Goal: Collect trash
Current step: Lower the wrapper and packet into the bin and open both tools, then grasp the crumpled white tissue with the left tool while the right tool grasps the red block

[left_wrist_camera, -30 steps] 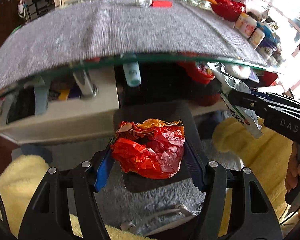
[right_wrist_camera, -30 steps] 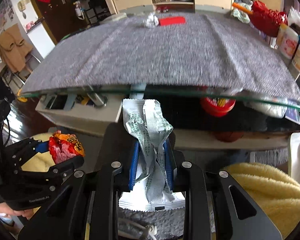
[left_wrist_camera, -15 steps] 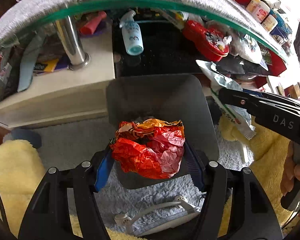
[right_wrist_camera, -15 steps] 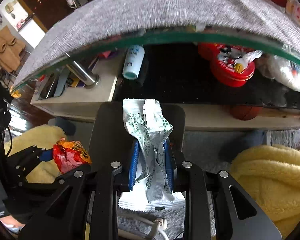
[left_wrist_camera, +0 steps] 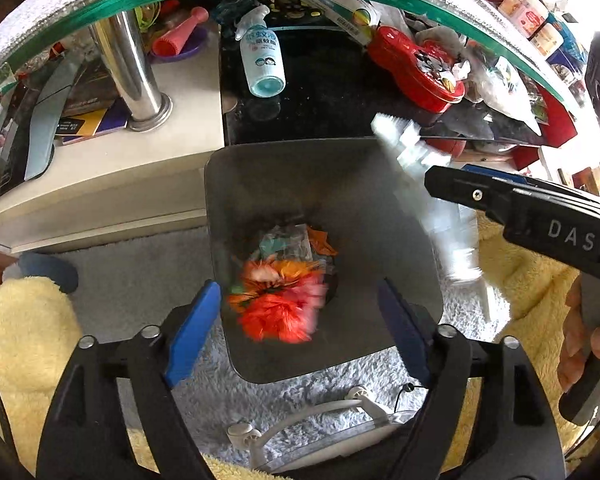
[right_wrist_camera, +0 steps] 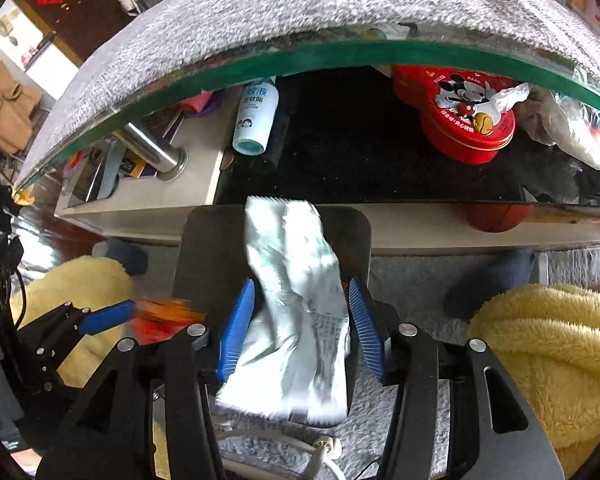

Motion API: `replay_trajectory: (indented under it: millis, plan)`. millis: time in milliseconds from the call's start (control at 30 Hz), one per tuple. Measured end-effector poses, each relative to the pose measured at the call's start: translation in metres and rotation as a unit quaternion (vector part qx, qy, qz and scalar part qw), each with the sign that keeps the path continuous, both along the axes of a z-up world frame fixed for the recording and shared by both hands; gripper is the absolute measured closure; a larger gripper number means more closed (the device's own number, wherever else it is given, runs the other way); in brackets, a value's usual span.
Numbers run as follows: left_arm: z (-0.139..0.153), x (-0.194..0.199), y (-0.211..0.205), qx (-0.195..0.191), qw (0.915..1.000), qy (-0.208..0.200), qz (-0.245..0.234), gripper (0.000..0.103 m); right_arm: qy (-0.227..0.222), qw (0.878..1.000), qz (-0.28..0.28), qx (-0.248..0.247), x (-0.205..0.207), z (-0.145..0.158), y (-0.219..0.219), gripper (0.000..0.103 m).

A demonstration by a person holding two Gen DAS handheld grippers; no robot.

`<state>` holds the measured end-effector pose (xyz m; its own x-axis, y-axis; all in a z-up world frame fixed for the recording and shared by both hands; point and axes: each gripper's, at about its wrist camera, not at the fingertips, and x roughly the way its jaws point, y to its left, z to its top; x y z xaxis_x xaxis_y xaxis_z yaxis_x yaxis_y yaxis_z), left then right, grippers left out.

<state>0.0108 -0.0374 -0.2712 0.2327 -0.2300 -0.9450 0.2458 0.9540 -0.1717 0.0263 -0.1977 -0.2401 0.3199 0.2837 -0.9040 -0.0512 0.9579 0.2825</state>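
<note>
The red and orange wrapper (left_wrist_camera: 280,304) is loose and blurred, dropping over the mouth of the grey bin (left_wrist_camera: 404,240), so that one looks safe to land on the scraps already at the bottom. Your left tongs (left_wrist_camera: 296,328) have just been opening and stand wide, pads clear of it, holding nothing. The worry is the silver packet (right_wrist_camera: 296,300): your right tongs (right_wrist_camera: 300,332) have just been opening too, pads off it on both sides, and it's slipping between them. In the left view that packet hangs right over the bin's right rim, so it could catch the edge and tip onto the grey rug (left_wrist_camera: 148,280) or the yellow fleece (left_wrist_camera: 520,276) beside the bin. It's light and crumpled, so it may flutter rather than fall straight. The white cable (left_wrist_camera: 320,408) lying by the bin could snag anything that misses.
</note>
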Motion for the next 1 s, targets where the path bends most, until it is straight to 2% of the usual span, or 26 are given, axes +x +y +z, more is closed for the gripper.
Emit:
replay_trajectory:
  millis: [100, 300, 367, 533, 700, 833, 1000]
  plan:
    - [0.003, 0.000, 0.001, 0.004, 1.0000, -0.005, 0.000, 0.019, -0.006, 1.000, -0.003, 0.001, 0.001, 0.005, -0.001, 0.043]
    - [0.017, 0.000, 0.007, 0.009, 0.9997, -0.022, 0.000, 0.010, -0.018, 1.000, -0.014, -0.003, 0.003, 0.017, -0.009, 0.023]
    - [0.023, 0.000, 0.009, 0.011, 0.9995, -0.029, 0.001, 0.008, -0.028, 0.999, -0.028, -0.012, 0.002, 0.026, -0.015, 0.005]
    - [0.051, 0.002, 0.018, 0.004, 0.9982, -0.059, 0.014, 0.008, -0.041, 0.998, -0.051, 0.022, 0.000, 0.047, -0.034, 0.005]
    - [0.083, 0.010, 0.027, -0.011, 0.9955, -0.090, 0.028, 0.008, -0.075, 0.995, -0.066, 0.031, 0.006, 0.080, -0.049, 0.003]
    - [0.106, 0.022, 0.035, -0.019, 0.9926, -0.113, 0.040, 0.008, -0.106, 0.992, -0.064, 0.017, 0.017, 0.105, -0.053, 0.004]
    - [0.129, 0.046, 0.040, -0.013, 0.9889, -0.138, 0.053, 0.008, -0.121, 0.991, -0.056, -0.001, 0.042, 0.119, -0.055, 0.004]
